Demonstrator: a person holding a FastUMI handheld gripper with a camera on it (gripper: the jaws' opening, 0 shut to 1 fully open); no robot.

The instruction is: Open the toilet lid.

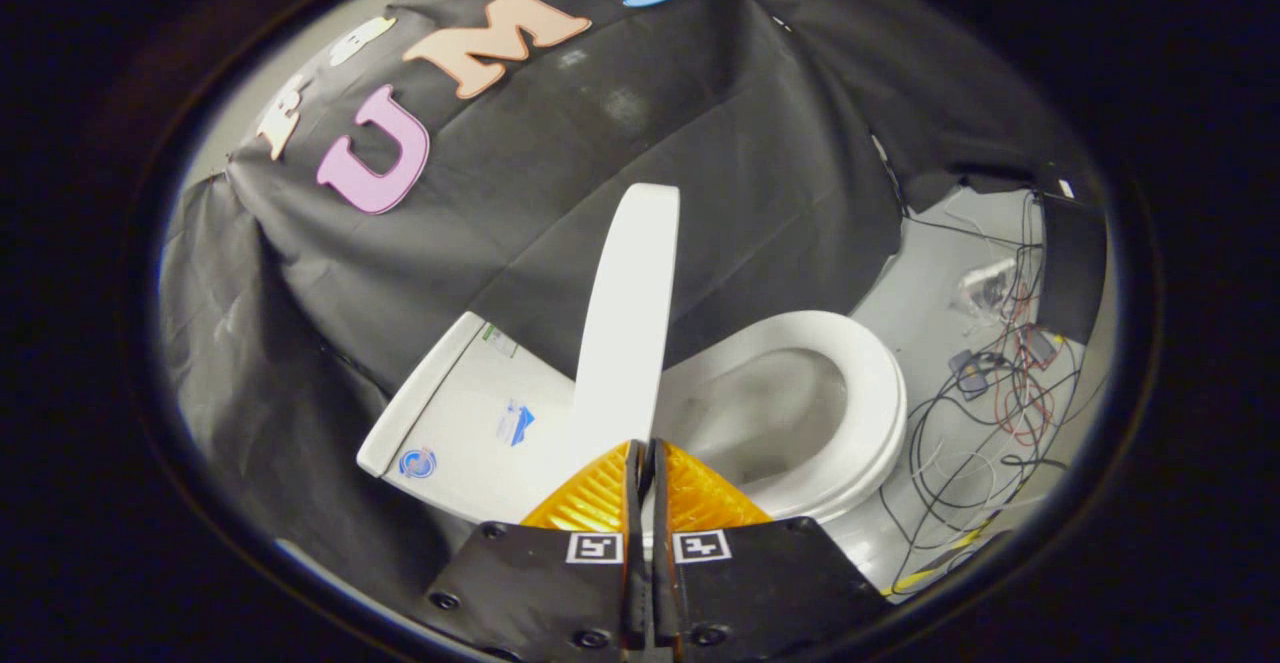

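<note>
Beyond closed gripper (643,458), glossy lid (628,323) (upright)

White toilet lid (630,313), seat (880,393) and tank (470,413) with small blue stickers; orange ribbed fingers (590,498) on black tool (643,458), pressed together, bearing black-and-white square markers; black, red and yellow cables (1000,413) on pale grey floor (930,293).

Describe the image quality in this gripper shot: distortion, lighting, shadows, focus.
Gripper view: strong fisheye bending, so the raised toilet lid leans and curves; soft even light on the white seat, a grey shadow inside the bowl, no harsh glare; the gripper, its fingers nearly closed at the lid's base, looks sharp; the cables on the floor beyond are slightly soft.
</note>
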